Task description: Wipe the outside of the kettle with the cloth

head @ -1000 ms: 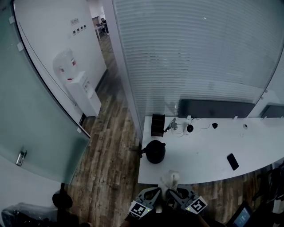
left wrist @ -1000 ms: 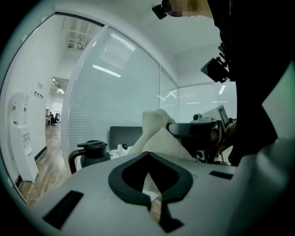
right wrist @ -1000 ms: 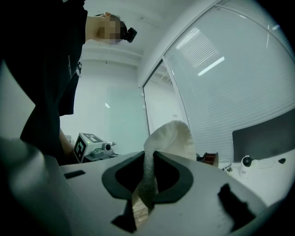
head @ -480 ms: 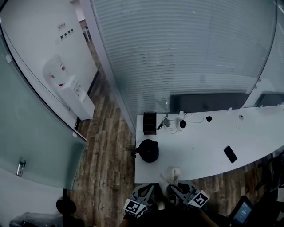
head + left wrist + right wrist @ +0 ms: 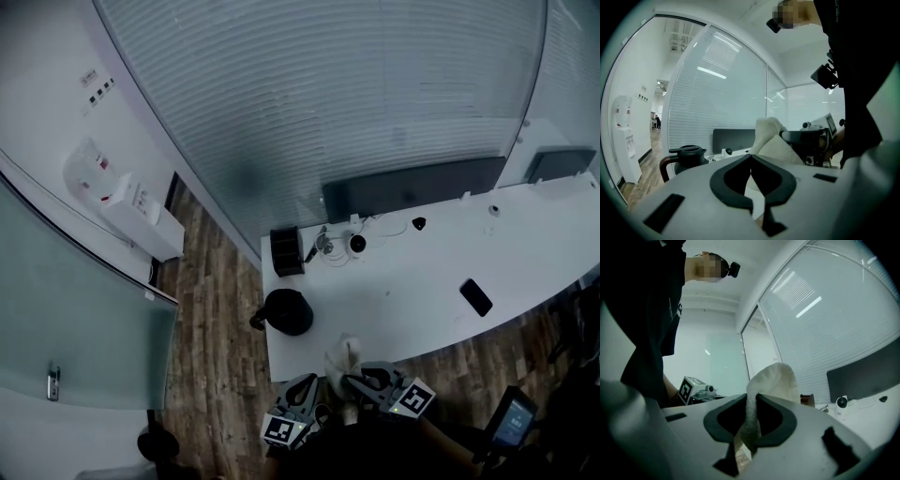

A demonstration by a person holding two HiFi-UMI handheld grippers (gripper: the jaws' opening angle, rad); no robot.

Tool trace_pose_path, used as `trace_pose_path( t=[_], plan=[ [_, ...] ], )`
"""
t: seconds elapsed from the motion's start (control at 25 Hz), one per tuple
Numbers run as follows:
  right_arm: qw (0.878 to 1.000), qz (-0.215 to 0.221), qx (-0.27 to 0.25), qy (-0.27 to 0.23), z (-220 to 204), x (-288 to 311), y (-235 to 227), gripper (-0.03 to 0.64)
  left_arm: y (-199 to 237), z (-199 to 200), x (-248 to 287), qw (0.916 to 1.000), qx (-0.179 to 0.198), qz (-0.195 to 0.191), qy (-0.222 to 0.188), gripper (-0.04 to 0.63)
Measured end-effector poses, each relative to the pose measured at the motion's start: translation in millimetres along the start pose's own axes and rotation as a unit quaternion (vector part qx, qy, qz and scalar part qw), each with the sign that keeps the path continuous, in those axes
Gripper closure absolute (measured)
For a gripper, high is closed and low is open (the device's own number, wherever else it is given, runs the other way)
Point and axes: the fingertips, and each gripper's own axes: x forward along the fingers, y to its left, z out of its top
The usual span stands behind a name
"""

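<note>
Your right gripper (image 5: pixel 752 405) was clamped on the cloth (image 5: pixel 777 378) over the counter's (image 5: pixel 422 300) front edge, w/ your left gripper (image 5: pixel 751 160) closed on nothing just beside it. Kettle (image 5: pixel 286 312) sat at the counter's left edge near the front corner, apart from the cloth. Gripper cubes had square b/w markers (image 5: pixel 281 432). Wall labels (image 5: pixel 94 80) were too small to read.

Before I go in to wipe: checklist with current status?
1. right tongs clamped on cloth: ok.
2. left tongs shut, empty: ok.
3. kettle upright on table, lid on: ok.
4. cloth touching kettle: not ok, apart.
5. bare table between cloth and kettle: ok, as far as the head view shows.
6. kettle cool enough to wipe: cannot tell.
</note>
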Motion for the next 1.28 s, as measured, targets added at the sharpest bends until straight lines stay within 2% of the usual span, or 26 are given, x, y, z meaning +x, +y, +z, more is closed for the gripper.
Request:
trace_pose_path(
  t=[0.32,0.48,0.76,0.96,1.16,1.28],
  plan=[
    [1.000,0.022,-0.017,0.006,-2,1,-7,0.563,-1,-3,1,0.9997,-0.002,0.025,0.001,0.591],
    [0.999,0.026,-0.033,0.006,-1,0,1,0.563,-6,-7,1,0.9998,0.003,0.020,0.002,0.591],
    [0.999,0.033,-0.028,0.023,-8,8,18,0.563,-6,-6,-11,0.9997,-0.002,0.025,-0.004,0.591],
    [0.998,0.041,-0.043,0.026,-7,11,26,0.563,-7,-10,-16,0.9997,-0.007,0.021,-0.011,0.591],
    [0.998,0.035,-0.050,0.029,-13,9,28,0.563,-13,-16,-12,1.0000,-0.003,0.001,-0.007,0.591],
    [0.999,0.027,-0.037,0.027,-14,7,24,0.563,-17,-19,-8,0.9999,-0.002,-0.010,-0.002,0.591]
  ],
)
